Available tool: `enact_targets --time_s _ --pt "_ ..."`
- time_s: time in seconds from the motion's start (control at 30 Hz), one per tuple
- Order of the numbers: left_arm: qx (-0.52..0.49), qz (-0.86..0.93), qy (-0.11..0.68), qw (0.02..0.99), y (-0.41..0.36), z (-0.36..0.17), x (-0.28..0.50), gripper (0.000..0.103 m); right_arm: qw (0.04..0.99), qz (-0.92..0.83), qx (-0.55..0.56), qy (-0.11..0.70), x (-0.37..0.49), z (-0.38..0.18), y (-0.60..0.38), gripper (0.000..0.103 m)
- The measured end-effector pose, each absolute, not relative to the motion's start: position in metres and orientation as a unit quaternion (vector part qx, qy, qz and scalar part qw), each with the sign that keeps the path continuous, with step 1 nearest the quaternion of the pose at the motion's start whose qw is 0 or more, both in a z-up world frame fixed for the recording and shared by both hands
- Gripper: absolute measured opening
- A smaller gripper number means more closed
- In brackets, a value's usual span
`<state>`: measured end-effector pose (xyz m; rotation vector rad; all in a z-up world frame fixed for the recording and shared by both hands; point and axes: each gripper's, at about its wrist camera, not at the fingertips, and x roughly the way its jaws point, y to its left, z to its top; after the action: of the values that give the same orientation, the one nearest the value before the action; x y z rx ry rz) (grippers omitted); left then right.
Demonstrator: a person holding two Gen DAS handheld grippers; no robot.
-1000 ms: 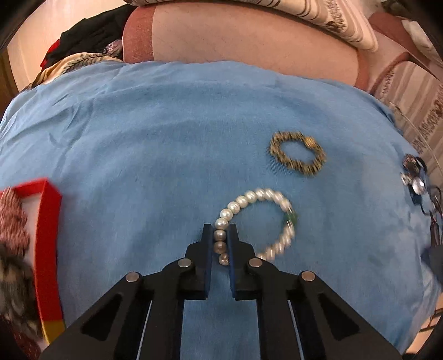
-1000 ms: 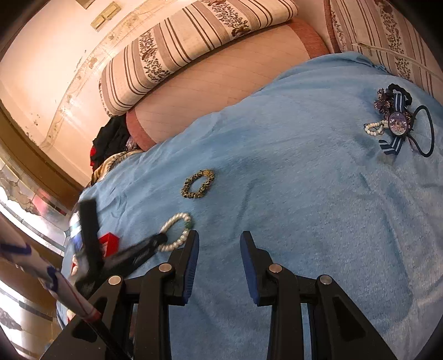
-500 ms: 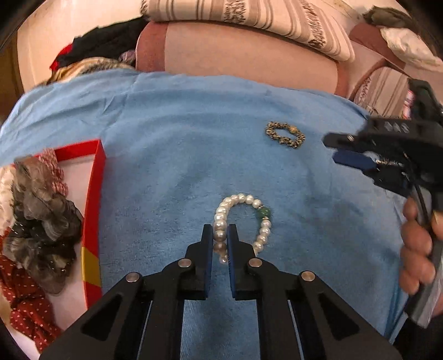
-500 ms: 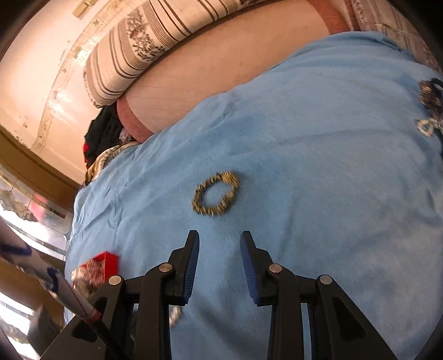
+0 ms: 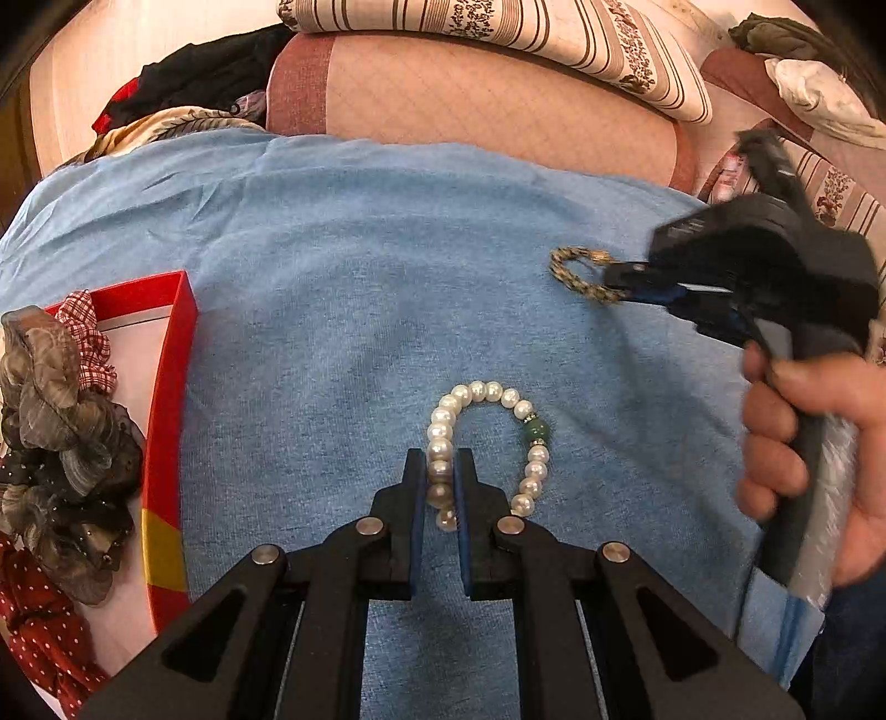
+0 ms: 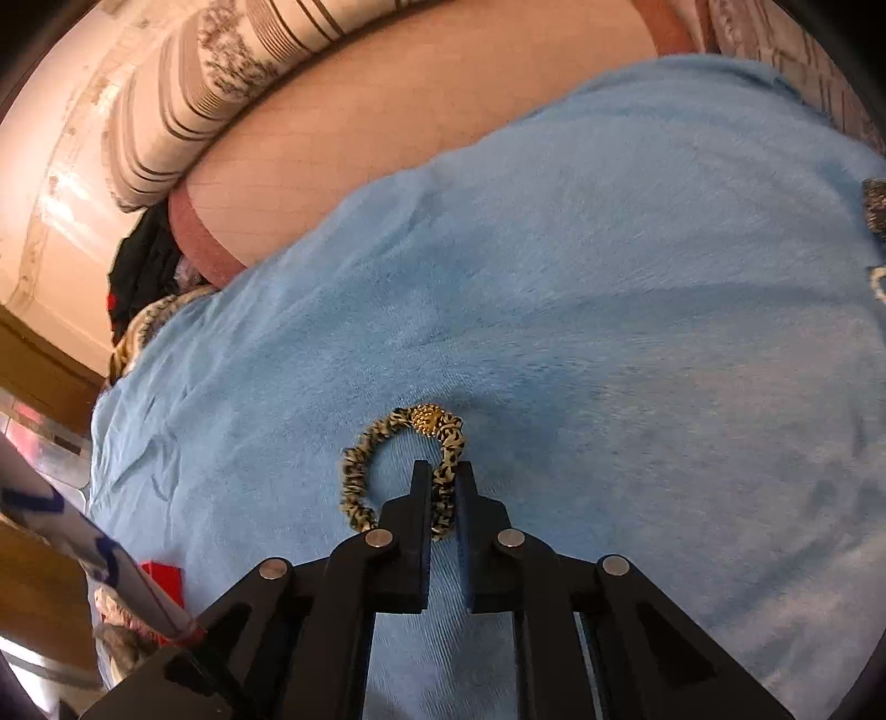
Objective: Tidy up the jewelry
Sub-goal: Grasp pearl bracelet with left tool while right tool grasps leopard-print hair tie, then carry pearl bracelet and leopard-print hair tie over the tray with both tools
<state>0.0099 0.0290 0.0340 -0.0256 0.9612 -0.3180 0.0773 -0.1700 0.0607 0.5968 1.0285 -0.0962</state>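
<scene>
My left gripper (image 5: 441, 469) is shut on the near left side of a white pearl bracelet (image 5: 529, 427) with one green bead, held over the blue cloth (image 5: 343, 288). My right gripper (image 6: 443, 475) is shut on the right side of a leopard-print hair tie (image 6: 354, 476) with a gold bead, which lies on the cloth. In the left wrist view the right gripper (image 5: 620, 282) is at the right, its tips on the hair tie (image 5: 570, 274). A red-rimmed tray (image 5: 166, 387) at the left holds several scrunchies (image 5: 61, 410).
A bolster (image 5: 476, 105) and striped pillows (image 5: 498, 27) lie behind the cloth. Dark clothes (image 5: 183, 77) are piled at the back left. More hair accessories (image 6: 875, 205) sit at the right edge of the right wrist view. A corner of the red tray (image 6: 161, 579) shows at lower left.
My left gripper has carried the pearl bracelet to the left, toward the red tray. My right gripper moved down to the leopard hair tie and shut on it.
</scene>
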Motion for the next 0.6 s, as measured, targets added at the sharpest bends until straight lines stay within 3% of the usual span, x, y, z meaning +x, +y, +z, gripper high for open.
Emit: enact_targets --time_s 0.4,0.6 --pt "-0.002 -0.148 0.431 0.89 0.028 0.044 -0.002 0.009 0.878 -0.014 0.188 0.439 -0.031 0.108 -0.148 0.008" --pt "0.008 -0.15 0.408 0.901 0.03 0.054 -0.013 0.009 0.889 0.002 0.174 0.423 -0.041 0.113 -0.136 0.008"
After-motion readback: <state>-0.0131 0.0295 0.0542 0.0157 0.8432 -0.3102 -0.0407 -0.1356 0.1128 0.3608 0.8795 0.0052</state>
